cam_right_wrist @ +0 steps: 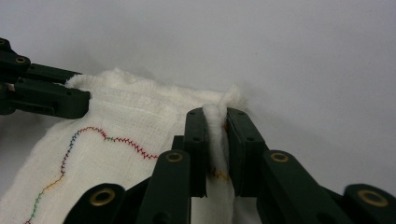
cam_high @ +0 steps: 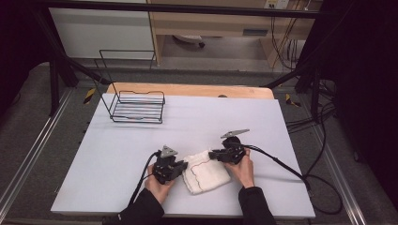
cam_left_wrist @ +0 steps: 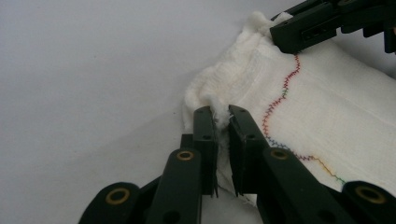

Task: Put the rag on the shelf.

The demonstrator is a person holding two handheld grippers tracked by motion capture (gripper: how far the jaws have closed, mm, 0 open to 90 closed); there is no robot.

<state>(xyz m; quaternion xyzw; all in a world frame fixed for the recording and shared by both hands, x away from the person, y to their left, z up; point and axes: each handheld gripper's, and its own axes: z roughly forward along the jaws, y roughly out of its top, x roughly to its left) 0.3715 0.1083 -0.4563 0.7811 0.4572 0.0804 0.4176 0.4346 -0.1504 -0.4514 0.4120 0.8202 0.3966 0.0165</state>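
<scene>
**High view: two grippers pinch one edge of a folded cloth**

Low in the frame, the person's forearms enter from the bottom edge. Just above them lies a folded white cloth (cam_high: 205, 172) with a wavy coloured stitch line, a little below and right of the centre of the white table (cam_high: 117, 154). The left gripper (cam_high: 184, 166) meets the cloth's left corner and the right gripper (cam_high: 212, 153) meets its upper right corner, so both hold the same far edge.

In the left gripper view, the jaws are closed on a small bunch of cloth (cam_left_wrist: 327, 112) at the corner, low centre of the frame, and the other gripper's jaws reach in at the upper right. In the right gripper view, the jaws are likewise clamped on a ridge of cloth (cam_right_wrist: 116, 121) at centre.

Holding two corners of one edge probably lets the person lift or fold the cloth evenly.

Farther back, upper left, stands a black wire basket (cam_high: 137, 107), well apart from the cloth.
</scene>
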